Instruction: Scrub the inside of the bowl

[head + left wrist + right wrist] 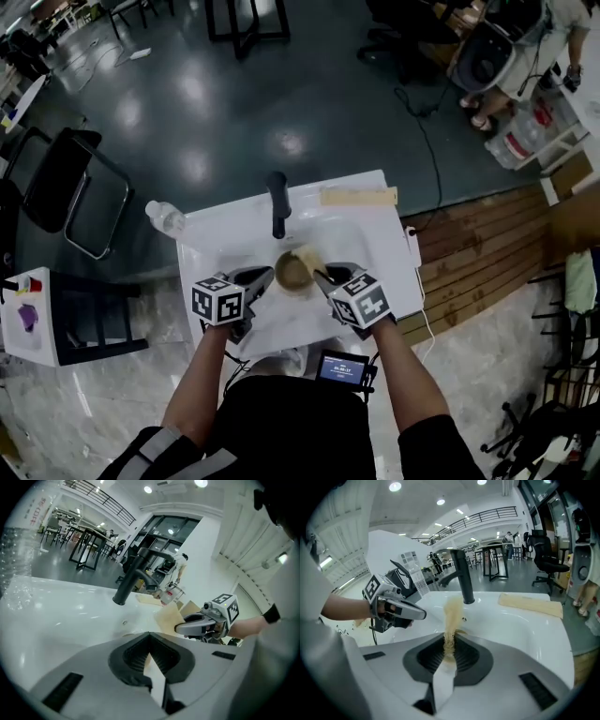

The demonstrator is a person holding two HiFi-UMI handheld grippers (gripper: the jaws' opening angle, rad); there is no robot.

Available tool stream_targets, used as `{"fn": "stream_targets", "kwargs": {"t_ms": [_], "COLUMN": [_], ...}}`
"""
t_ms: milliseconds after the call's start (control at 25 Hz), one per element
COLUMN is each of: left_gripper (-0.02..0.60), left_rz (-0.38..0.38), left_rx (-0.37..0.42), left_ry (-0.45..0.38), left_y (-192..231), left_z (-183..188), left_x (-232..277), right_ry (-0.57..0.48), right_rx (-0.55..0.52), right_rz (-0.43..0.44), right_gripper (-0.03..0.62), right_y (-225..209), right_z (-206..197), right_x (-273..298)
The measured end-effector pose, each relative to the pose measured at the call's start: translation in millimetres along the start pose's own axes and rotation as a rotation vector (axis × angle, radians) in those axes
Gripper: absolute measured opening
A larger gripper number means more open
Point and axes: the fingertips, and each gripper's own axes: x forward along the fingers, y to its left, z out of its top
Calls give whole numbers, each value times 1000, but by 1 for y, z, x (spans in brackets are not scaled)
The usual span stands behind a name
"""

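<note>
White sink surface (375,234) with black faucet (277,202): brown bowl (292,273) was in the basin before the faucet, between left gripper (265,278), fingers clenched together at its rim, and right gripper (321,276), fingers grasping a tan scrubber (451,613).

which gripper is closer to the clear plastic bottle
Left. The left gripper is on the same side of the bowl as the bottle, closer to the person. The right gripper is on the bowl's other side, farther away.
</note>
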Motion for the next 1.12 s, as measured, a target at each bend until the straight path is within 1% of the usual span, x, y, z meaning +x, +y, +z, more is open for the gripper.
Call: {"fn": "stream_targets", "kwargs": {"t_ms": [160, 320, 440, 560, 720, 920, 1040, 1120], "left_gripper": [3, 3, 3, 3, 3, 3, 3, 3], "left_rz": [-77, -173, -222, -244, -242, -220, -196, -183], "left_rx": [81, 170, 207, 241, 287, 294, 298, 289], "left_ry": [-48, -139, -184, -208, -216, -224, -221, -232], "left_y": [-29, -64, -83, -98, -116, -134, -149, -162], "left_z": [0, -2, -6, -9, -18, -35, -49, -59], "left_x": [-20, -41, -51, -55, -64, -78, -81, -83], "right_ry": [-92, -159, -181, -176, -153, -146, -142, -148], "right_rx": [30, 73, 92, 82, 16, -70, -120, -133], "right_rz": [-28, -35, -48, -55, -69, -57, -39, -28], "right_gripper": [40, 40, 40, 40, 40, 40, 40, 40], "right_y": [14, 32, 43, 51, 59, 69, 79, 84], "right_z": [2, 0, -8, -20, -27, -31, -43, -57], "right_x": [-35, -59, -72, -86, -95, -108, -124, -137]}}
